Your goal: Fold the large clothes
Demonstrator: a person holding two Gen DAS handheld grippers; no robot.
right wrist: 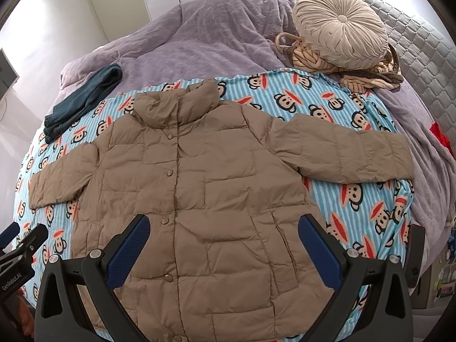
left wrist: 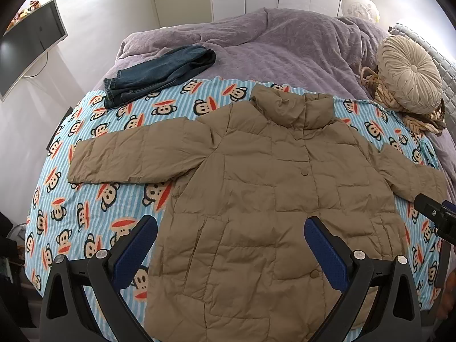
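Both grippers, left (left wrist: 230, 245) and right (right wrist: 223, 242), hover wide-jawed; the slippery tan quilted puffer jacket (left wrist: 256, 193) may spring unfolded.

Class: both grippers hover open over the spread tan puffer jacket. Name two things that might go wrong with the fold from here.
1. The puffer jacket looks thick and slippery; a fold might spring open or slip from the left gripper.
2. Its right sleeve lies near the purple blanket; the right gripper might snag the bedding too.
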